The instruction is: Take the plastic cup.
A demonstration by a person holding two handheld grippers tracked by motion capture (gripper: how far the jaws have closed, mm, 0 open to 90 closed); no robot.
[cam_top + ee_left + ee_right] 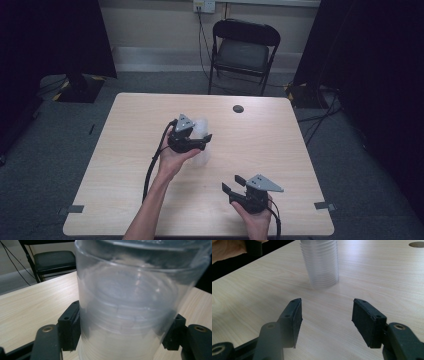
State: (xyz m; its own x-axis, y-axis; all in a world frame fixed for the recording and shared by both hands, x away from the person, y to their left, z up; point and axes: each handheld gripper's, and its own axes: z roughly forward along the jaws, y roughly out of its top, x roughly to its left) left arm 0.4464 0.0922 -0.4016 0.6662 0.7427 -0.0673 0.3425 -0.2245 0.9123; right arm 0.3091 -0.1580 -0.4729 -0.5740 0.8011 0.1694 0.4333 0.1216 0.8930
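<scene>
A stack of clear plastic cups (203,125) stands upright near the middle of the light wood table (270,145). My left gripper (205,141) is shut on the stack, one jaw on each side. In the left gripper view the cups (127,302) loom close between the two black pads (71,326), which press on their walls. My right gripper (233,184) is held near the table's front right, open with nothing in it. In the right gripper view its fingers (292,320) stand wide apart, low over the wood. The ribbed cup stack (322,265) rises farther off, its top cut off.
A dark round grommet (238,108) sits in the table's far edge area. Behind the table stands a black folding chair (243,50). Black curtains hang at both sides. Grey tape tabs (75,209) mark the front corners. A hand (227,248) appears at the right gripper view's upper left.
</scene>
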